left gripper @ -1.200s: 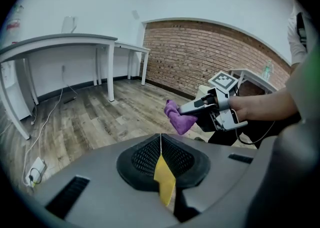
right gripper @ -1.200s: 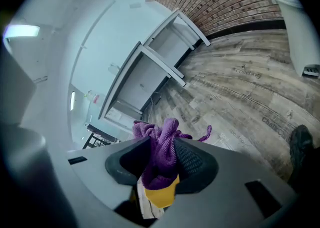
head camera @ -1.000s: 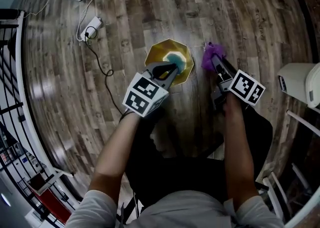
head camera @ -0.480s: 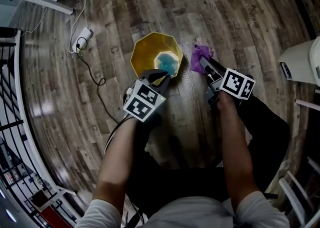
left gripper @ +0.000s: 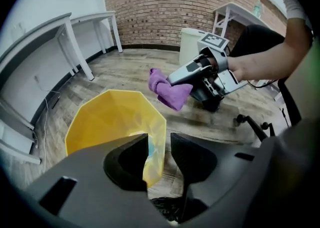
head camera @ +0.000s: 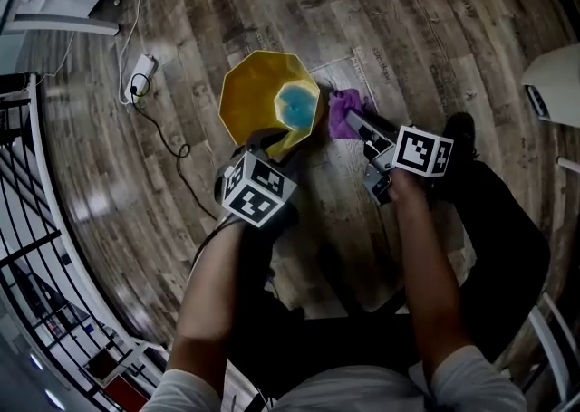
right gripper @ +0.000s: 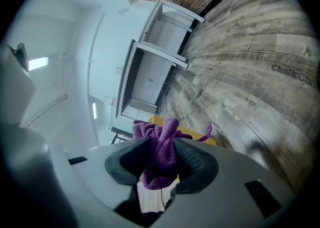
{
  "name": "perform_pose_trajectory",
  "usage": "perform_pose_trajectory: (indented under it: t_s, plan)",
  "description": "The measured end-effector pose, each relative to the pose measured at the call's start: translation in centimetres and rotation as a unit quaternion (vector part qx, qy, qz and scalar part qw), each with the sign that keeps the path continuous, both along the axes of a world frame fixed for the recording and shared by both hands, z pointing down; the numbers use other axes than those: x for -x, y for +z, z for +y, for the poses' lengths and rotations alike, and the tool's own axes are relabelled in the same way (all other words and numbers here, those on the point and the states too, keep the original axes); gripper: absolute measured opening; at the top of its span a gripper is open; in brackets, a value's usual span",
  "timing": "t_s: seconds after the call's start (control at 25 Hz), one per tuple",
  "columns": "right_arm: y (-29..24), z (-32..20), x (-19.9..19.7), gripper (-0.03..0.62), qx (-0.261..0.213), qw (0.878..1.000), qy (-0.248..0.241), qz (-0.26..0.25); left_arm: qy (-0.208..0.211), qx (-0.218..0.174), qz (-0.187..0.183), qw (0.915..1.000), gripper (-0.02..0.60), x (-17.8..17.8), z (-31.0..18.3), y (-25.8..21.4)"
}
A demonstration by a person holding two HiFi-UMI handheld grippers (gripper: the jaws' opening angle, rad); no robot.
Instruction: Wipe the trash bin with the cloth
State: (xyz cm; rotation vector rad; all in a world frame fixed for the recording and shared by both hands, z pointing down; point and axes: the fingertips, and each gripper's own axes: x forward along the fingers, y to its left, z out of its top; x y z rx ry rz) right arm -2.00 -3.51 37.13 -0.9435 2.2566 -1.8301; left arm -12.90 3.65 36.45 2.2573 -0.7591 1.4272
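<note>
yellow trash bin (head camera: 263,98) on the wood floor (head camera: 408,30), its near rim poking up between the left gripper (left gripper: 159,142) jaws, those just been opening, gap showing, purple cloth (head camera: 341,114) bunched tight in the right gripper (right gripper: 161,144) jaws, right beside the bin

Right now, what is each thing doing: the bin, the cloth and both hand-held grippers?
Trash bin: standing on the floor, mouth up.
Cloth: bunched up, clamped, beside the trash bin.
Left hand-held gripper: jaws have just been opening, trash bin rim between them.
Right hand-held gripper: shut on the cloth.
</note>
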Motion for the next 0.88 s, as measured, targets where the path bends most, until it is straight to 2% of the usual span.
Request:
perform_pose_trajectory:
  t_s: [0.12,0.24,0.32,0.4,0.64,0.88]
  plan:
    - [1.0,-0.3,-0.3,0.141,0.008,1.000,0.009,-0.007,-0.004,0.026,-0.009,0.9996,0.123,0.3,0.5,1.7]
    - [1.3,-1.0,0.1,0.141,0.007,1.000,0.018,-0.023,-0.009,0.035,-0.019,0.9992,0.123,0.6,0.5,2.7]
    - [1.5,-1.2,0.8,0.141,0.002,0.999,0.015,-0.032,-0.015,0.037,-0.022,0.9990,0.116,0.6,0.2,3.2]
    - [1.7,-1.3,1.6,0.141,-0.003,0.999,0.006,-0.035,-0.015,0.037,-0.023,0.9989,0.084,0.3,-0.1,3.5]
    - [3.1,-1.4,2.9,0.141,-0.009,0.999,-0.018,-0.025,0.008,0.029,-0.029,0.9991,0.021,-0.6,-0.9,3.6]
    - [4.6,-1.9,3.2,0.141,-0.011,0.999,-0.036,-0.009,0.013,0.031,-0.025,0.9991,0.016,-1.0,-1.1,3.6]
